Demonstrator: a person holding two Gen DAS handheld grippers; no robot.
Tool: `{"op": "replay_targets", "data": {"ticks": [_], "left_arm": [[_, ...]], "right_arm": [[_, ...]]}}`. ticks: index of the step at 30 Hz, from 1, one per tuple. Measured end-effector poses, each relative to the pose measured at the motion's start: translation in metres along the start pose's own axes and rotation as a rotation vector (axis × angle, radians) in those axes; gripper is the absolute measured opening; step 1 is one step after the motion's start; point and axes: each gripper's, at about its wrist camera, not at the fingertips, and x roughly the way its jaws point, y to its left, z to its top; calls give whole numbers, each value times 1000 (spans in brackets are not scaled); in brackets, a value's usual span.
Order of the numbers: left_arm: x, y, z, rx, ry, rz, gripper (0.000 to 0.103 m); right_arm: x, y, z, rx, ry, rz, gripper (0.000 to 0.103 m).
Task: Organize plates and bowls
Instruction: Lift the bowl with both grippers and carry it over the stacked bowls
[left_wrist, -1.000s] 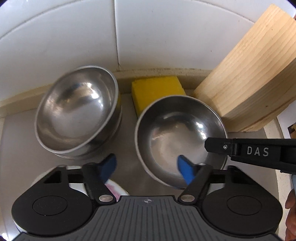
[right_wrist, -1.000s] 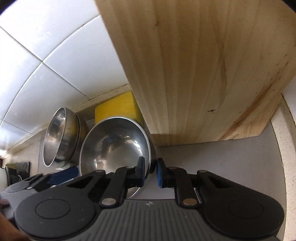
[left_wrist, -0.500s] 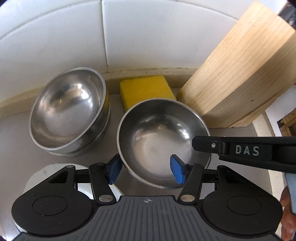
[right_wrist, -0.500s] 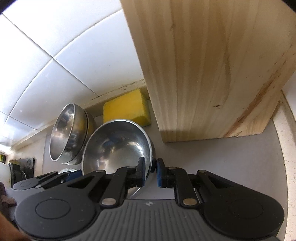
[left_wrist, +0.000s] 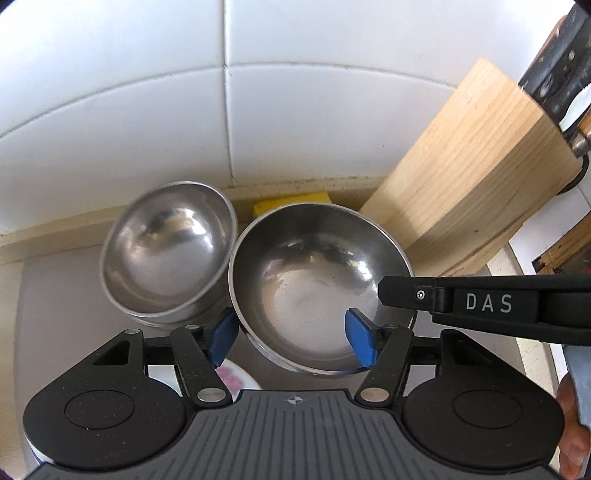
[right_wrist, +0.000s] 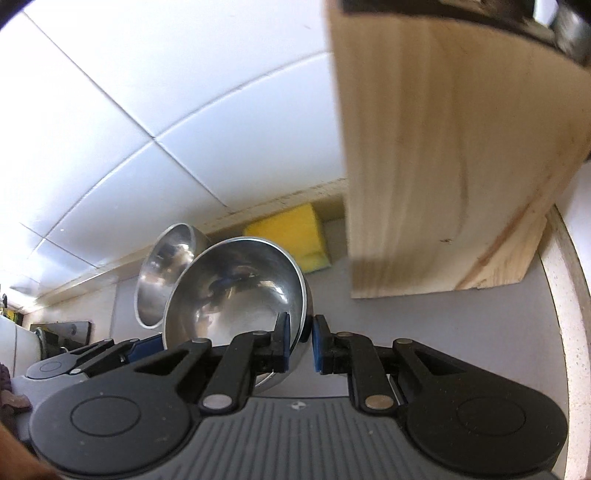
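Observation:
My right gripper is shut on the right rim of a steel bowl and holds it lifted and tilted above the counter. In the left wrist view that bowl fills the middle, with the right gripper's finger on its rim. My left gripper is open, its blue pads astride the bowl's near side without clamping it. A stack of steel bowls stands to the left; it also shows in the right wrist view. A white floral plate lies under the left gripper.
A yellow sponge lies against the tiled wall behind the bowls. A wooden knife block stands at the right, close to the held bowl. The grey counter's edge runs along the right.
The held bowl has risen off the counter and tilted, now hiding most of the sponge in the left view. Both grippers have lifted and pulled back from the wall.

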Motion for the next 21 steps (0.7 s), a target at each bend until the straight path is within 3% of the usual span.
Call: {"op": "replay_targets", "data": {"ticks": [21], "left_arm": [[-73,35,8,-2,-132,52,72]], "right_arm": [[-27,72,10,-76,-59,22,0]]}}
